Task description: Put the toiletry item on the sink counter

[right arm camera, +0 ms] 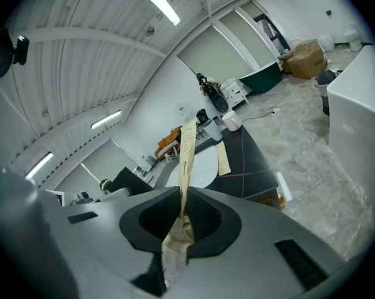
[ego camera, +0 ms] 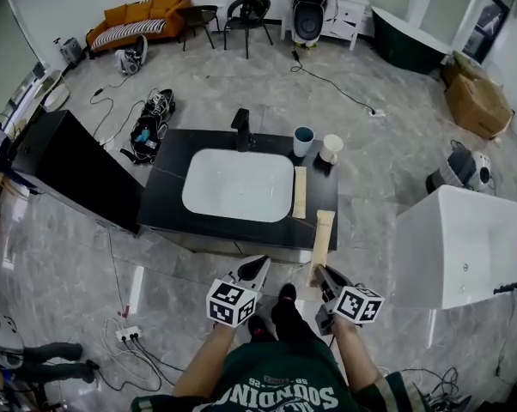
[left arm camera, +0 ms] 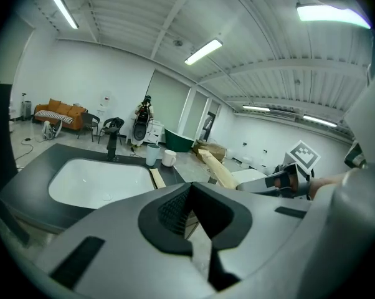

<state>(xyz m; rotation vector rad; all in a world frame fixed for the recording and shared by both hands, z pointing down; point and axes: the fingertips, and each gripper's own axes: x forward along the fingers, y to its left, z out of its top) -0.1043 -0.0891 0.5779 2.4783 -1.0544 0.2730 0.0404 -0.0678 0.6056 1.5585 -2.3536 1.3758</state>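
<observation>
Left hand-held gripper (ego camera: 257, 269) (left arm camera: 197, 220): jaws pressed together with nothing between them; it is held in front of the counter's near edge, just left of the other gripper.
Right hand-held gripper (ego camera: 321, 275) (right arm camera: 178, 213): pinching the near end of the pack.
Pack (ego camera: 323, 239) (right arm camera: 187, 148): long, flat and beige. It sticks out ahead of the right jaws toward the counter. In the head view its far end lies over the counter's front right corner; whether it touches there cannot be told.
Counter (ego camera: 168, 178): black, with a white basin (ego camera: 237, 184) set into it.
Faucet (ego camera: 241, 129): black, upright behind the basin.
Cups: teal cup (ego camera: 303, 141) and white cup (ego camera: 331, 148), side by side at the far right corner.
Second pack (ego camera: 300, 192): beige, flat on the counter just right of the basin.
Tub (ego camera: 465, 239): white, on the floor right of the counter.
</observation>
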